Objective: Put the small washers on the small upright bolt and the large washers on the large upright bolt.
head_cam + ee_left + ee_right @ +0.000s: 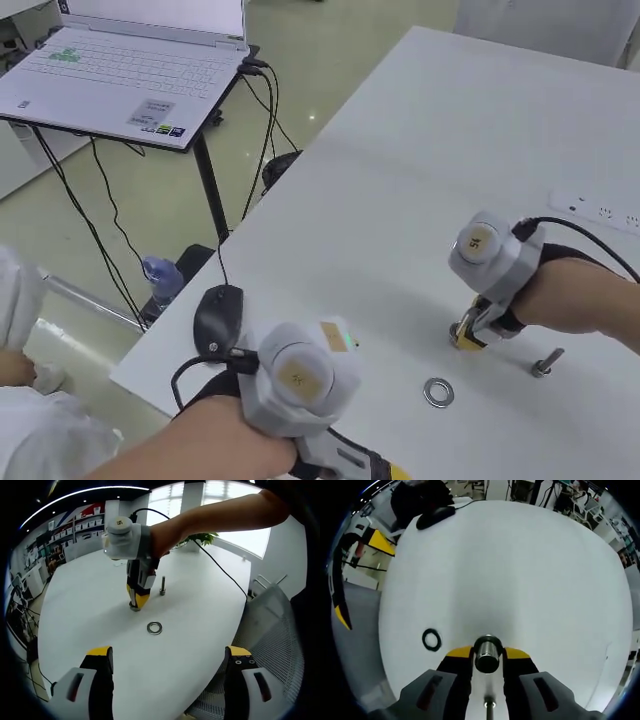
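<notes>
The white surface [420, 150] carries everything, and the work sits at its near end.

The right claw [470, 335] points down over the large bolt [487, 654]. Its jaws are drawn in close on either side of the bolt's top and seem to press against it (I can't tell whether a washer is already seated under them). The left claw [168, 655] hangs low at the near edge with its jaws spread wide and nothing between them.

The small bolt [545, 362] stands upright just beyond the right claw, apart from it. One washer [437, 392] lies flat on the surface between the two claws, near the large bolt but not touching it.

That washer looks wide enough for the large bolt, so I judge it goes there. To do this cleanly, the right claw should loosen and lift straight up so the bolt isn't tipped. The washer lies flush, so a claw needs to come down steeply, pinch across the rim and not the hole, and tilt one edge up. Then centre the hole over the bolt's tip before letting go.
</notes>
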Available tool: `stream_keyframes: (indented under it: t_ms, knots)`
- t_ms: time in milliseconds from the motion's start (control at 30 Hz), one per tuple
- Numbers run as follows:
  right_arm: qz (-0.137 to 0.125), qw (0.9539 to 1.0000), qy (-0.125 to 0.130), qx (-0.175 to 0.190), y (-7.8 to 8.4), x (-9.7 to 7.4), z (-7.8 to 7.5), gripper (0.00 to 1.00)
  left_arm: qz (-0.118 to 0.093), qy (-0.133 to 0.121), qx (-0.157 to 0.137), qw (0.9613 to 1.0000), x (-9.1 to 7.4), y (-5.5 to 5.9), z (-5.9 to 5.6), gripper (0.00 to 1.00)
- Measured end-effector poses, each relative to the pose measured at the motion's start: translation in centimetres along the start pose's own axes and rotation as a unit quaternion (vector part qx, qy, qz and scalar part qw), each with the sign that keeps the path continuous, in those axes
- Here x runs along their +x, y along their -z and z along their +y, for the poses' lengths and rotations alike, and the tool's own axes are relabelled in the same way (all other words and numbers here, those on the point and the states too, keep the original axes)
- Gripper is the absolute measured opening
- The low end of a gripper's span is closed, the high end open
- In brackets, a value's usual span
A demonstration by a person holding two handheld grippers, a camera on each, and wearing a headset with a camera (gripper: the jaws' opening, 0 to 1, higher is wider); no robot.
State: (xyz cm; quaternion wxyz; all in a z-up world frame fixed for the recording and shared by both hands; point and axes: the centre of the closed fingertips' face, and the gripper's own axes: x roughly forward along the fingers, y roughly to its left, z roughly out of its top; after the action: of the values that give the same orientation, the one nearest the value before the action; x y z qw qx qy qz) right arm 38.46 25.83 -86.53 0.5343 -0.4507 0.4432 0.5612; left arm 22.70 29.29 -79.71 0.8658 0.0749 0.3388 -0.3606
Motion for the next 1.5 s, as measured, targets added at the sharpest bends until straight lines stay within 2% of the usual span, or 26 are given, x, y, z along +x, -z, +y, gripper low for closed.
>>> stream_keyframes:
  t_ms: [133,267,367,633,767,1167,1500]
  knots:
    - [0.003,1.0000,-0.004,-0.001,0.1,0.1,0.0,0.24,-0.002,0.000,-0.001,1.0000,-0.1,-0.1,-0.2,0.92]
    - [-0.005,1.0000,-0.007,0.002,-0.1,0.1,0.1,0.30,-0.002,-0.001,-0.001,1.0000,-0.2,-0.1,-0.1,0.92]
    - [-0.006,1.0000,-0.005,0.000,-0.1,-0.2,0.3,0.31,-0.003,-0.002,-0.002,1.0000,-0.3,-0.1,-0.1,0.92]
    - [-0.019,0.9998,-0.003,-0.004,0.0,-1.7,0.2,0.32,-0.006,-0.005,-0.003,1.0000,-0.5,-0.1,-0.2,0.92]
    - [-0.032,0.9995,-0.002,-0.005,-0.2,-3.1,0.6,0.34,-0.006,-0.004,0.000,1.0000,-0.5,-0.2,-0.4,0.92]
    - [-0.025,0.9996,0.009,-0.011,1.2,-4.8,1.1,0.34,-0.001,-0.004,0.010,0.9999,-0.9,-0.5,-0.7,0.91]
    - [-0.031,0.9991,0.015,-0.023,1.8,-5.9,1.8,0.33,-0.001,-0.006,0.014,0.9999,-1.1,-0.7,-0.8,0.90]
